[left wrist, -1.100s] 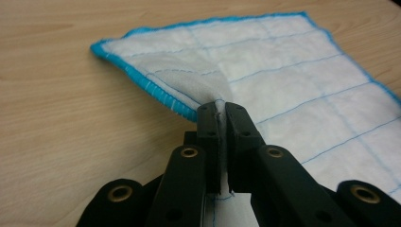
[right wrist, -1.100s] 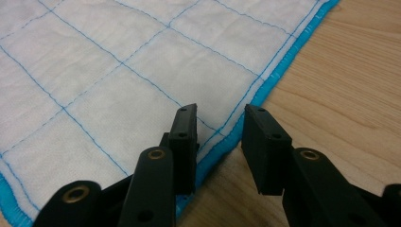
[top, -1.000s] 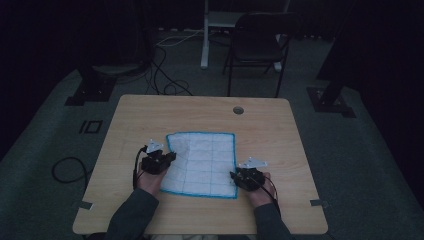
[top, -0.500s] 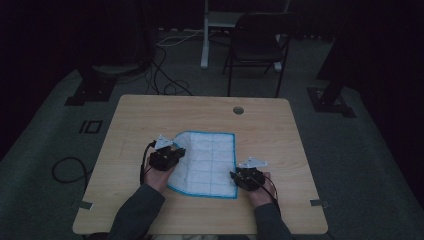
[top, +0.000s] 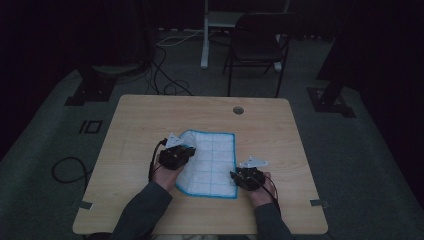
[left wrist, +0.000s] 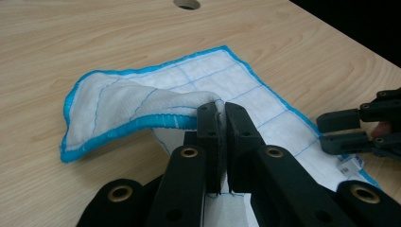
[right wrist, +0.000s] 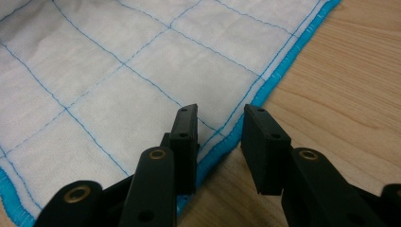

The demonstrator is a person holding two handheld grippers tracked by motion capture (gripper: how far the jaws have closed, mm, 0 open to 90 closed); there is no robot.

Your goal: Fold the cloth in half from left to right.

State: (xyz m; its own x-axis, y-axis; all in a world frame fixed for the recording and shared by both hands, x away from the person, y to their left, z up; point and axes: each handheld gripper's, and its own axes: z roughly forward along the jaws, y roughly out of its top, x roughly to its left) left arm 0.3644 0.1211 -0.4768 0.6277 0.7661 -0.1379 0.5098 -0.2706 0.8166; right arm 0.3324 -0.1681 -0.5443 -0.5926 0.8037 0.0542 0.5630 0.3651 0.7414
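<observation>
While the left gripper [left wrist: 218, 124] pinches the cloth's [top: 212, 162] left edge, carry it low rightward; right gripper [right wrist: 218, 137], jaws apart, should pin the near-right hem.

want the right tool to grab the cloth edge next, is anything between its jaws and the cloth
Nothing visible is in the way. The right tool is open, its jaws straddling the blue hem of the cloth on bare table. The left tool is shut on the cloth's far side, folding it over.
</observation>
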